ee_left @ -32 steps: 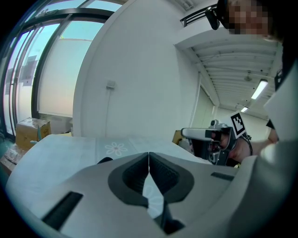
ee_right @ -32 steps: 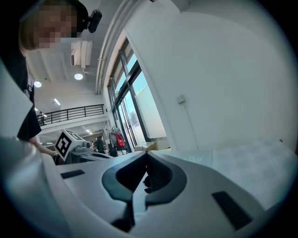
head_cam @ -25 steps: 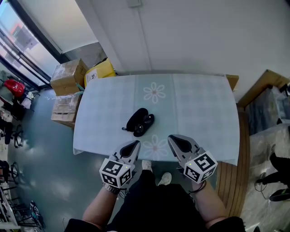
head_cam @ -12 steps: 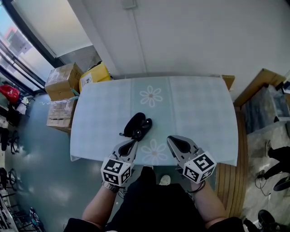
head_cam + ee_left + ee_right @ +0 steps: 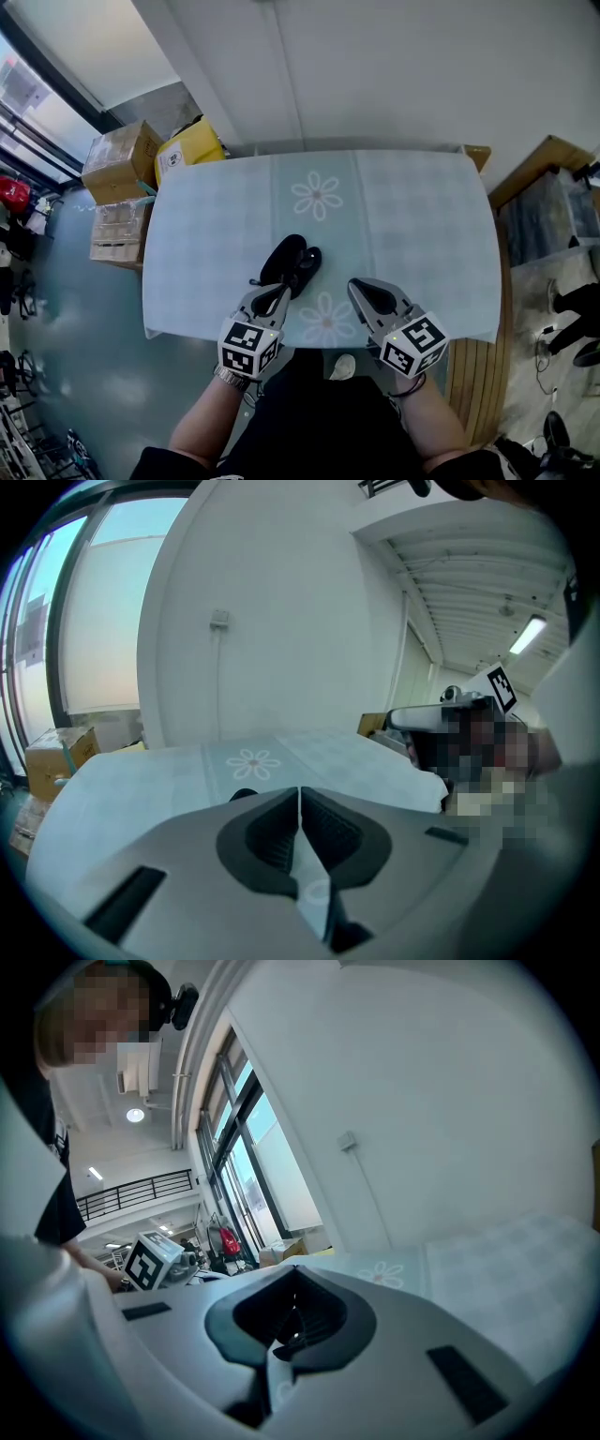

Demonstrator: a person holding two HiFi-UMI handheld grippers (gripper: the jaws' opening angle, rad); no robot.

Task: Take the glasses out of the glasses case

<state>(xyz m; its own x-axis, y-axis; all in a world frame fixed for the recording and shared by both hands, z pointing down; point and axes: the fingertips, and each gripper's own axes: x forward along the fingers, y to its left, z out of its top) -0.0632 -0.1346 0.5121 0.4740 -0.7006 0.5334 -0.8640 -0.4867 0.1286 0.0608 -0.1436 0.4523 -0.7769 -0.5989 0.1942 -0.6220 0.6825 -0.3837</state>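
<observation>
My left gripper (image 5: 275,296) has its fingers clenched on nothing, tip just beside the black case (image 5: 284,260), which lies on the desk (image 5: 422,225) toward its near edge. My right gripper (image 5: 364,291), likewise clenched and empty, sits well apart from the case.

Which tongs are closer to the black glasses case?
The left tongs: their tip is right by the glasses case; the right tongs sit farther off to the side.

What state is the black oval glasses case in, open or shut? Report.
Open, it seems: the black oval glasses case shows two dark lobes side by side on the pale tablecloth. Contents too small to tell.
</observation>
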